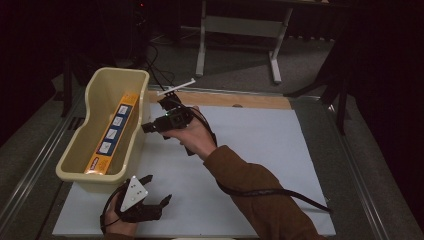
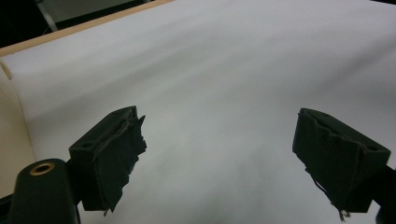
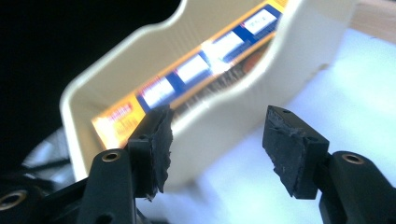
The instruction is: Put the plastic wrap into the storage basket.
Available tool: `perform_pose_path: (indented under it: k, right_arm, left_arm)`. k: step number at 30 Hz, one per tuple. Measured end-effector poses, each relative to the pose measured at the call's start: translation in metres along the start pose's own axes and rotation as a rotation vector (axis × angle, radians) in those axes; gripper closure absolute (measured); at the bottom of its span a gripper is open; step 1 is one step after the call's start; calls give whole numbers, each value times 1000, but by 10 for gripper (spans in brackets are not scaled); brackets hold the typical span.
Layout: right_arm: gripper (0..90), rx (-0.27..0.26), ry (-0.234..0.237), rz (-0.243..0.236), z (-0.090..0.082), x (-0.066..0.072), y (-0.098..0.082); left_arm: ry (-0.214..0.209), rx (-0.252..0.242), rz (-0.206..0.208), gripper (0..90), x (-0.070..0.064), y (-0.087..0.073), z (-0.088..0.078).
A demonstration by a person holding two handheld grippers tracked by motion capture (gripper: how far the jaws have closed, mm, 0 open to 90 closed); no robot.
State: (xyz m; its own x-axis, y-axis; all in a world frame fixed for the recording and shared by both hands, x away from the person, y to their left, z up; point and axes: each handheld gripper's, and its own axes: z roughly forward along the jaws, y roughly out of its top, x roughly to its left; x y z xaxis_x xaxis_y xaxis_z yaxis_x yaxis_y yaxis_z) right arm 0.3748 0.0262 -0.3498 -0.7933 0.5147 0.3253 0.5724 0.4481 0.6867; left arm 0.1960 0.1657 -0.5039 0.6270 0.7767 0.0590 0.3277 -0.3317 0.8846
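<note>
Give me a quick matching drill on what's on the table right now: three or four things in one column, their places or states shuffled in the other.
Things:
1. long box
2. cream bin
3. left gripper
4. right gripper

States:
A. open, at the bin's right wall
B. open, above bare white sheet, near table edge
C. lying inside the bin
D. standing on the table's left side

Pairs: 1-C, 2-D, 3-B, 4-A

A cream bin (image 1: pixel 131 145) is sitting just beyond the black right gripper (image 1: pixel 150 127), showing an orange box (image 1: pixel 113 132) with a blue stripe and white squares. White sheet (image 1: pixel 260 145) is lying under both.
</note>
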Motion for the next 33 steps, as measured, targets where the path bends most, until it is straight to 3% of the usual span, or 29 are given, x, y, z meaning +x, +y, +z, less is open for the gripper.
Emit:
perform_pose_path:
  k: [3, 6, 8, 11, 14, 18, 27, 33]
  right_arm:
    - [402, -6, -48, -81, -8, -1, -12]
    - [396, -13, -60, -112, -12, -4, -21]
    - [395, -17, -90, -174, -18, -8, -35]
    - [395, -22, -118, -206, -25, -15, -51]
    - [391, -62, -165, -252, -33, -24, -67]
    - [367, -97, -155, -247, -46, -38, -86]
    - [354, -134, -197, -215, -76, -66, -135]
    - [348, -232, -232, -198, -98, -86, -178]
  left_arm:
    - [1, 3, 2, 154, 0, 0, 0]
    - [4, 2, 4, 154, 0, 0, 0]
    - [4, 1, 1, 154, 0, 0, 0]
    - [4, 2, 0, 154, 0, 0, 0]
    - [6, 4, 2, 154, 0, 0, 0]
    - [8, 7, 3, 154, -1, 0, 0]
    - [17, 5, -5, 154, 0, -1, -1]
    - [22, 8, -4, 154, 0, -2, 0]
